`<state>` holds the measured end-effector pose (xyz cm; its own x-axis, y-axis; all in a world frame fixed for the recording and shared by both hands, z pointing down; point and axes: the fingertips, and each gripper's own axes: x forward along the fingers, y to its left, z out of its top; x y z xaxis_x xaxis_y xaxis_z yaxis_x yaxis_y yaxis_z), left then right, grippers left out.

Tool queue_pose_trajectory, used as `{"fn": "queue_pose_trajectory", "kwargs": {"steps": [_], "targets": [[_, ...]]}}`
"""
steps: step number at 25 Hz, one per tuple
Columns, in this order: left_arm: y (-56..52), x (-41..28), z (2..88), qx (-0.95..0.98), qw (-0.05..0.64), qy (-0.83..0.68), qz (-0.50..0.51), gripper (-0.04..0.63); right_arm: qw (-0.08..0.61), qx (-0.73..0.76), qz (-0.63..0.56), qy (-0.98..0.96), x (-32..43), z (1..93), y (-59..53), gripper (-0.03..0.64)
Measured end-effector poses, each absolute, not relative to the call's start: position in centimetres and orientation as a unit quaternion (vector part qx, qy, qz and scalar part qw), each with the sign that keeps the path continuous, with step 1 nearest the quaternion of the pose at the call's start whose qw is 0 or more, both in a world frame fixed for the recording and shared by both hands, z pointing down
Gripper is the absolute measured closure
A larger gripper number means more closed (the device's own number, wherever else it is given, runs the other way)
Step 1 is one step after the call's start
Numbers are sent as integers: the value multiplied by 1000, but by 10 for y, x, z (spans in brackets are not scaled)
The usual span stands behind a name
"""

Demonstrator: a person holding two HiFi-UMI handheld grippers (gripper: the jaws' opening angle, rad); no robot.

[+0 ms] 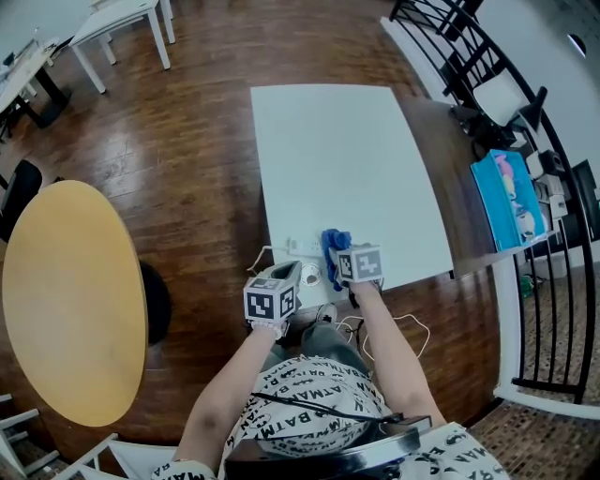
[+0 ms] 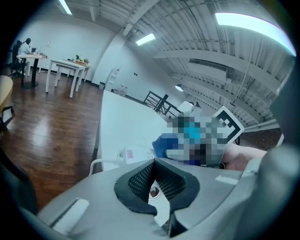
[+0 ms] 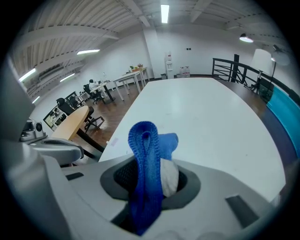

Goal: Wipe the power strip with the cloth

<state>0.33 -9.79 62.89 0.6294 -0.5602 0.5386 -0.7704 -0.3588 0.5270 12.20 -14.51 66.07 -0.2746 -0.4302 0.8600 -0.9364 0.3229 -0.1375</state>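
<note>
A white power strip [image 1: 298, 246] lies near the front edge of the white table [image 1: 347, 159]; its cord loops off the edge to the left. In the left gripper view the power strip [image 2: 129, 153] lies just beyond the jaws. My right gripper [image 1: 345, 257] is shut on a blue cloth [image 1: 333, 244], just right of the strip. In the right gripper view the cloth [image 3: 146, 154] stands up folded between the jaws of the right gripper [image 3: 150, 174]. My left gripper [image 1: 291, 274] hovers at the table's front edge, below the strip. Its jaws [image 2: 154, 164] are shut, and nothing clear shows between them.
A round yellow table [image 1: 70, 300] stands to the left. On the right, a dark wooden table carries a blue box [image 1: 511, 197], with a black railing [image 1: 553, 141] behind it. White desks [image 1: 122, 19] stand far back left. Thin cables [image 1: 408, 328] lie on the wooden floor.
</note>
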Motion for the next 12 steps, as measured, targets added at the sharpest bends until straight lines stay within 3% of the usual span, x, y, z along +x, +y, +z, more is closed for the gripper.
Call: {"fn": "queue_pose_trajectory", "kwargs": {"steps": [12], "targets": [[-98,39,628,820,384,-399,142,595,385,505,341,-693,206,662,-133,489]]}}
